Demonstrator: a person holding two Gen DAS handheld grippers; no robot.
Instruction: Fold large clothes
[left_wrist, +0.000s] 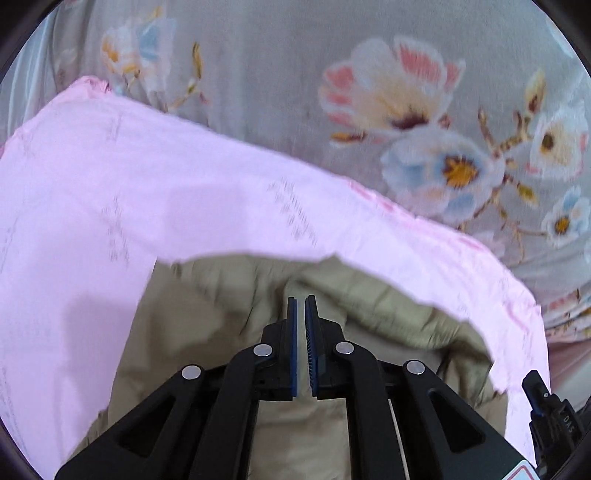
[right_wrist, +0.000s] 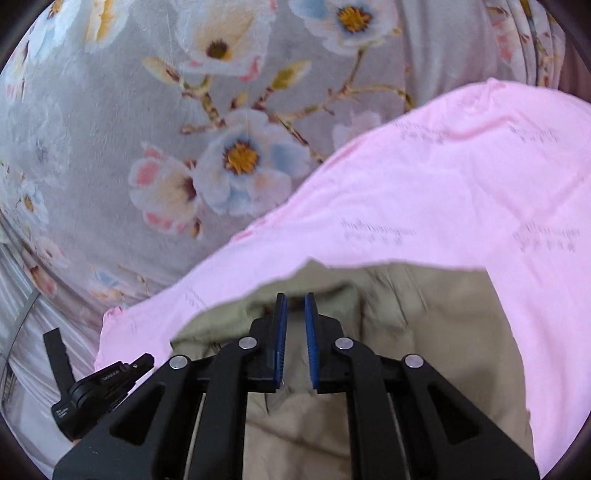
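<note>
Tan jacket (left_wrist: 229, 369) lies bunched on the pink sheet (left_wrist: 147, 184) over the flowered bed (left_wrist: 280, 74). We hold both hand-held grippers, left (left_wrist: 301, 301) and right (right_wrist: 294, 297), barely open, gripping nothing. Folding looks hardly started.

Khaki-olive garment (left_wrist: 207, 314) plain; pink sheet (left_wrist: 110, 177) with faint grey lettering; grey bedspread (left_wrist: 280, 66) at 12 o'clock, pink-blue-white flowers; black claw (left_wrist: 301, 306), blue pads.
</note>
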